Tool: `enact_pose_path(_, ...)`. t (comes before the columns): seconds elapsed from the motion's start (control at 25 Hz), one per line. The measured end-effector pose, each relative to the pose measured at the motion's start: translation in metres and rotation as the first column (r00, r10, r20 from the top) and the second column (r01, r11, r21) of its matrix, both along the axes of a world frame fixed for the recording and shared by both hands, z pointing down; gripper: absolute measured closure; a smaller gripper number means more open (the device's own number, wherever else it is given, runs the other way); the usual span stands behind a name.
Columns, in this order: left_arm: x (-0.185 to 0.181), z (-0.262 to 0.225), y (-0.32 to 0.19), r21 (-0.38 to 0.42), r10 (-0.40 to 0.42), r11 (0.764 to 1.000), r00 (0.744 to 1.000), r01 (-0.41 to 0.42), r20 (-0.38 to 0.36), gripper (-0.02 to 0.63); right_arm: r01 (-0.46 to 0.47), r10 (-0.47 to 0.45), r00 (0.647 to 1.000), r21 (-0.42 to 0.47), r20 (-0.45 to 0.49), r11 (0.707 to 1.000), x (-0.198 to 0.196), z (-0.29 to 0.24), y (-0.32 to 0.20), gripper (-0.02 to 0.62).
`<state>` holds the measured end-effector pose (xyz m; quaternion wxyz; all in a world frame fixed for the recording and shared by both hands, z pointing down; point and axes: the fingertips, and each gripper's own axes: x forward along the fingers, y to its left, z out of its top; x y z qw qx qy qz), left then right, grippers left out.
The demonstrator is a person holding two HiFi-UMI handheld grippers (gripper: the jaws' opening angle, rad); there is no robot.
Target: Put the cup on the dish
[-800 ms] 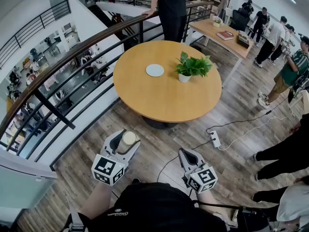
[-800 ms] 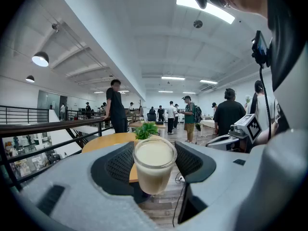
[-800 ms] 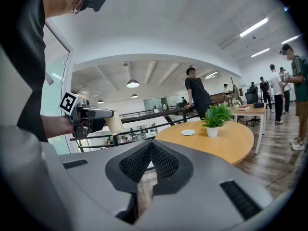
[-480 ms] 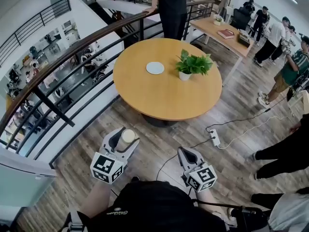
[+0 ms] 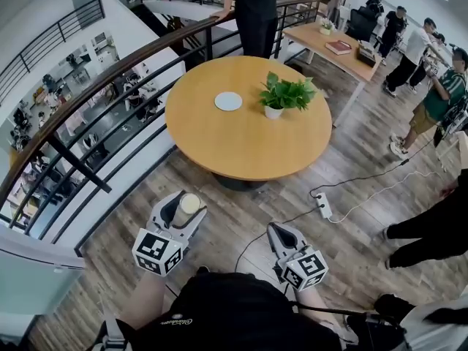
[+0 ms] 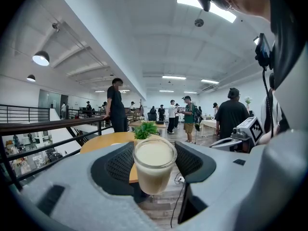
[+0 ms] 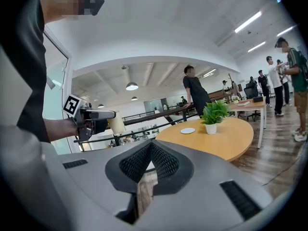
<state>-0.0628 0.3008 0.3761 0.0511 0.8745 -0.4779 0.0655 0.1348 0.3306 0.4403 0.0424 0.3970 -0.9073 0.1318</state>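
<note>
The cup (image 6: 154, 163) is a clear glass filled with a pale, creamy drink. It stands upright between the jaws of the left gripper (image 5: 176, 213), which are set wide with their dark ribbed pads (image 6: 119, 163) pressing on its two sides. In the head view the cup (image 5: 189, 204) is held over the wooden floor (image 5: 241, 229), near the person and well short of the bench (image 5: 245, 148).

The dish (image 5: 228, 101) is a small white plate lying flat on the far half of the round wooden bench, bare on top and well apart from the cup. Just beside it on the bench stands a leafy green plant (image 5: 284, 96) in a white pot.

The right gripper (image 5: 278, 233) hangs over the floor beside the left one. Its jaws are brought together with only a thin slit between the pads, and they hold nothing; through the slit only floorboards show.

A white power strip (image 5: 324, 209) lies on the floor near the bench foot with a cable running from it. A dark railing (image 5: 110, 86) curves past the bench on the left, with a lower level visible beyond it. A person in black (image 5: 252, 13) stands at the far edge of the bench with a hand on the railing. Behind, a rectangular desk (image 5: 333, 53) carries a book (image 5: 340, 47), and several more people stand at the right.
</note>
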Motion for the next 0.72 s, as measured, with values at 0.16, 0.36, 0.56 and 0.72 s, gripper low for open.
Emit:
enact_pose_path(0.16, 0.024, -0.006, -0.004, 0.006, -0.010, 1.000, 1.000, 0.010, 0.001, 0.334, -0.017, 0.017, 1.000, -0.001, 0.018, 1.000, 0.034, 0.001, 0.001, 0.598)
enact_pose_path(0.36, 0.051, -0.011, -0.007, 0.025, -0.035, 0.999, 0.999, 0.035, 0.006, 0.335, -0.018, 0.018, 0.999, -0.002, 0.028, 1.000, 0.073, 0.002, 0.004, 0.598)
enact_pose_path(0.56, 0.068, -0.015, -0.014, 0.024, -0.040, 0.999, 0.999, 0.040, 0.016, 0.334, -0.047, 0.048, 0.998, -0.017, 0.040, 0.999, 0.097, 0.007, -0.003, 0.598)
enact_pose_path(0.72, 0.073, -0.008, -0.026, 0.019, -0.041, 0.999, 0.999, 0.041, 0.009, 0.334, -0.034, 0.035, 0.998, -0.024, 0.044, 0.999, 0.098, 0.012, -0.016, 0.598)
